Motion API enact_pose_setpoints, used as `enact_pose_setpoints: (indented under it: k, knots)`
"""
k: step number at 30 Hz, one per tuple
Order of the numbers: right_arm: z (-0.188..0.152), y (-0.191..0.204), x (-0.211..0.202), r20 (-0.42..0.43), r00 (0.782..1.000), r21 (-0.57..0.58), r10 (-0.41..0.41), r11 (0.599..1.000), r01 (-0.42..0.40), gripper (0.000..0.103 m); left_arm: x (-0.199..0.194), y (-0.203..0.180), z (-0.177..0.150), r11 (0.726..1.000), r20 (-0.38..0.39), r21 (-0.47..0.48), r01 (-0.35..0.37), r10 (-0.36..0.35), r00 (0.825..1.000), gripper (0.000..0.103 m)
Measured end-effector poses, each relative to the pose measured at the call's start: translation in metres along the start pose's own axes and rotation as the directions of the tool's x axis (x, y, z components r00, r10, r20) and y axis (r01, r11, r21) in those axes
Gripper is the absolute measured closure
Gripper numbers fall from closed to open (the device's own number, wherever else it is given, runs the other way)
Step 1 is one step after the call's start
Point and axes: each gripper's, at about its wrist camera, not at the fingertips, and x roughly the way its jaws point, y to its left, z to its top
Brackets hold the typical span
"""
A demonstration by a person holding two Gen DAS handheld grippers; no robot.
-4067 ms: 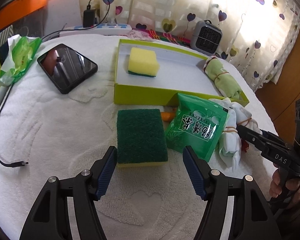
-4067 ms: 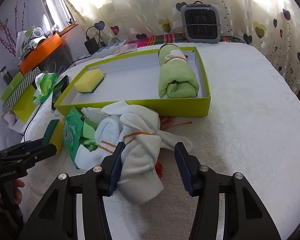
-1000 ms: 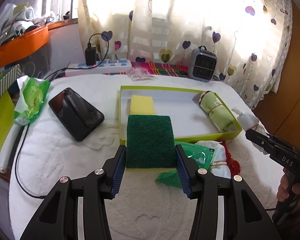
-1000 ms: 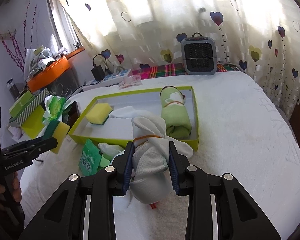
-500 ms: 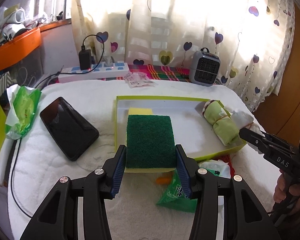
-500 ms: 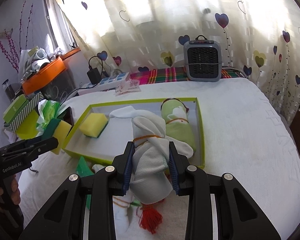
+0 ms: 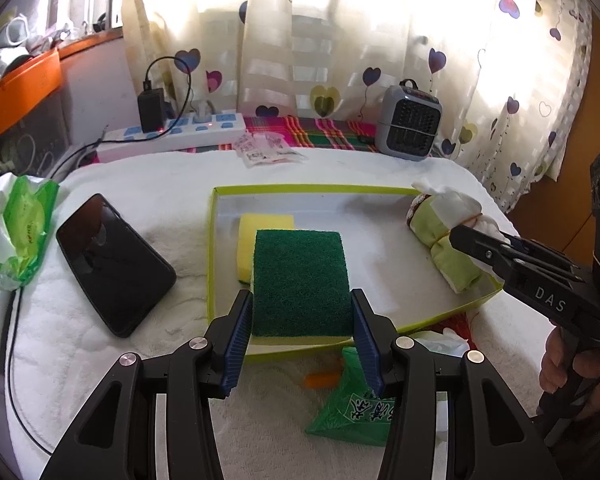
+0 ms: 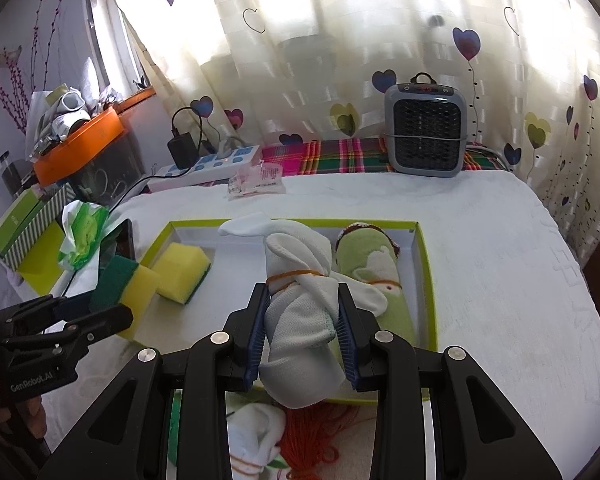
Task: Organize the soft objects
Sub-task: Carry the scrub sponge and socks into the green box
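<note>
Left gripper (image 7: 300, 330): jaws clamped on green-topped scouring sponge (image 7: 301, 282), now carried over the near edge of the lime-green box (image 7: 284, 191); 4.1 s ago it lay on the white towel in front.
Right gripper (image 8: 302, 334): jaws clamped on white cloth bundle (image 8: 300, 300), lifted over the box interior.
In the box beyond: yellow sponge (image 8: 182, 266) left, green rolled towel (image 8: 370, 276) right, both unmoved.
</note>
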Motion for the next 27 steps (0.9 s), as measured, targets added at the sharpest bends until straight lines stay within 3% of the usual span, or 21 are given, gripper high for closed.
enact_pose_setpoints:
  k: [18, 27]
  knots:
    - [0.002, -0.002, 0.033, -0.062, 0.998, -0.006, 0.001, 1.0, -0.002, 0.069, 0.035, 0.008, 0.001, 1.0, -0.078, -0.003, -0.018, 0.018, 0.997, 0.056]
    - [0.003, -0.002, 0.041, -0.073, 0.997, -0.01, -0.001, 1.0, 0.0, 0.069, 0.044, 0.008, 0.011, 0.999, -0.078, 0.013, -0.037, 0.038, 0.996, 0.056]
